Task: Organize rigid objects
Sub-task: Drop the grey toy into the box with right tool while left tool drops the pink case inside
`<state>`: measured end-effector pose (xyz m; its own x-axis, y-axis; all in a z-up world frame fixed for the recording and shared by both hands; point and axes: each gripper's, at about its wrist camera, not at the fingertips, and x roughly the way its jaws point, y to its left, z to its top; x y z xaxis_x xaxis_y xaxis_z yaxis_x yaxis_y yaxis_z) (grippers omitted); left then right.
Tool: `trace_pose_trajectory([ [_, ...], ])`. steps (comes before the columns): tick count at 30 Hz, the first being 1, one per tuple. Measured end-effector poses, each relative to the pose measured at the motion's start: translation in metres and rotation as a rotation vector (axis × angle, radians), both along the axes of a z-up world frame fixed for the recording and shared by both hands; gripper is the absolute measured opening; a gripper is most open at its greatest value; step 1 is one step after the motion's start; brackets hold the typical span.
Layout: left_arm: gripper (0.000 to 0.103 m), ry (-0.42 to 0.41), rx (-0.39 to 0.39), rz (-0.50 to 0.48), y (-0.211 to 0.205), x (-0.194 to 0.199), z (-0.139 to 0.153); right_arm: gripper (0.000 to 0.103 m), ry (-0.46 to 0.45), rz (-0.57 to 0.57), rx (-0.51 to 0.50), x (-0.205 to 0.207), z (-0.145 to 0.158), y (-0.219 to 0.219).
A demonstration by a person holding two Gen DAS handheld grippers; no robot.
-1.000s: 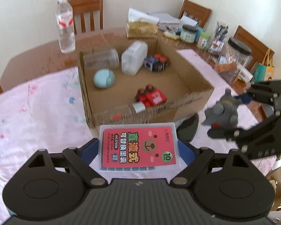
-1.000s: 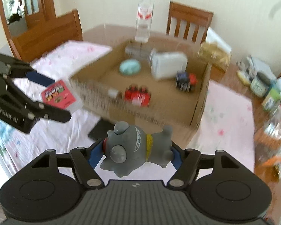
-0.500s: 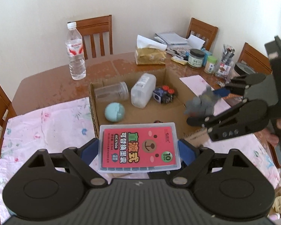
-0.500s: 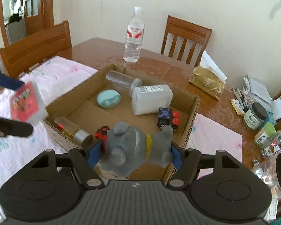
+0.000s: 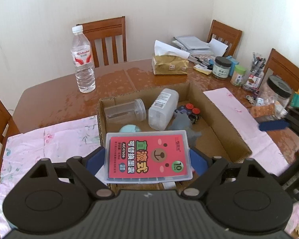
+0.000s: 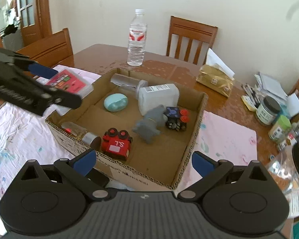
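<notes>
The right gripper (image 6: pixel 143 162) is opening with nothing between its jaws; the left gripper (image 5: pixel 147 158) grips the red refill case (image 5: pixel 147 156) above the cardboard box's (image 6: pixel 191 139) near edge; the grey toy (image 6: pixel 148 124) lies inside the box.

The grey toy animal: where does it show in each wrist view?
Left wrist: grey toy animal mid-frame in the cardboard box, partly hidden behind the red refill case.
Right wrist: centre, beside the dark cube.
Shared landmark: water bottle.
</notes>
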<state>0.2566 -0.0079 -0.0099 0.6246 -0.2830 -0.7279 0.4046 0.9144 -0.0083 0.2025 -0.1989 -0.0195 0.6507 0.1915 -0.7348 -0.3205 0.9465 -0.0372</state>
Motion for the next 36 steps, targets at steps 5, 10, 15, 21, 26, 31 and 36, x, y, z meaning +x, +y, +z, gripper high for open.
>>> trace_pose_trajectory([
  [5, 0.089, 0.012, 0.028, 0.009, -0.010, 0.023, -0.014, 0.103, 0.011, -0.027, 0.030, -0.007, 0.001, -0.008],
  [10, 0.089, 0.026, 0.037, 0.028, -0.014, 0.035, -0.023, 0.103, 0.011, -0.043, 0.035, -0.010, 0.001, -0.011],
  [15, 0.089, 0.049, 0.043, 0.037, -0.015, 0.043, -0.033, 0.103, 0.019, -0.055, 0.041, -0.010, -0.001, -0.012],
  [21, 0.089, 0.077, 0.044, 0.066, -0.017, 0.048, -0.047, 0.103, 0.028, -0.049, 0.034, -0.011, -0.004, -0.010],
  [26, 0.090, 0.077, 0.049, 0.098, -0.017, 0.048, -0.052, 0.103, 0.030, -0.056, 0.034, -0.011, -0.005, -0.011],
  [31, 0.098, 0.043, 0.060, 0.113, -0.017, 0.043, -0.043, 0.103, 0.039, -0.071, 0.029, -0.015, -0.009, -0.013],
  [36, 0.101, -0.014, 0.056, 0.116, -0.012, 0.030, -0.026, 0.103, 0.062, -0.088, 0.026, -0.019, -0.017, -0.015],
])
